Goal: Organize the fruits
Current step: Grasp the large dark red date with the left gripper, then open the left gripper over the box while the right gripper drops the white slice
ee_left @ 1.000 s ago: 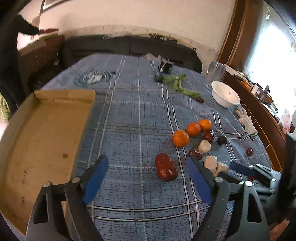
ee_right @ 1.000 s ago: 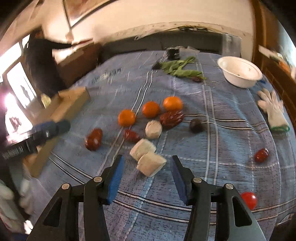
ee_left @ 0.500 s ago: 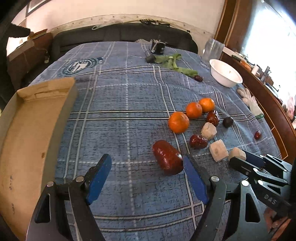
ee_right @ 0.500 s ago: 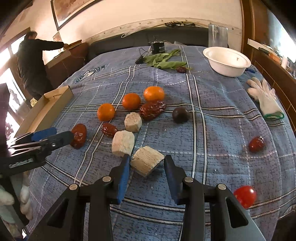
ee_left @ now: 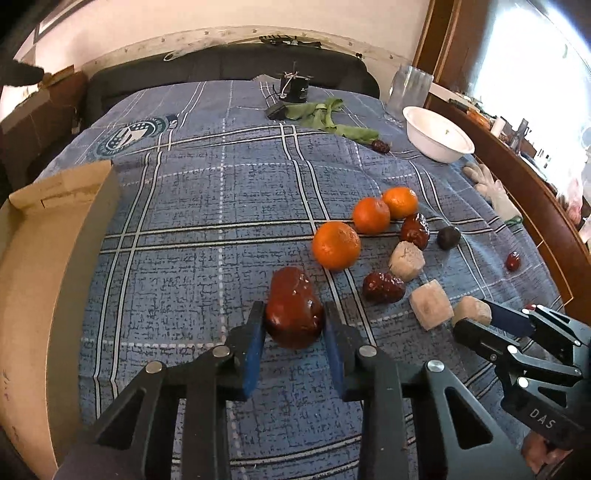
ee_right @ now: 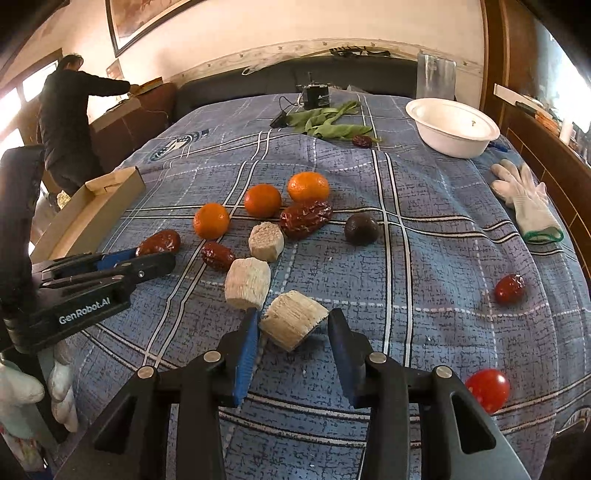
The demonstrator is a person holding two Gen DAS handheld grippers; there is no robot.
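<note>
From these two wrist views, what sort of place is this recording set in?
Most likely a lived-in home room, not a lab. The fruit lies on a checked blue cloth over a wide surface, a dark sofa runs along the far wall under a framed picture, and a person rummages at a wooden cabinet.

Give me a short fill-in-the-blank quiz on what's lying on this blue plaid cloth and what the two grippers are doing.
1. The left gripper is closed on a large ____ date.
2. ____ oranges lie on the cloth.
3. The white bowl holds ____ fruit.
4. The right gripper straddles a pale ____ chunk.

Missing words: red; three; no; cut
</note>
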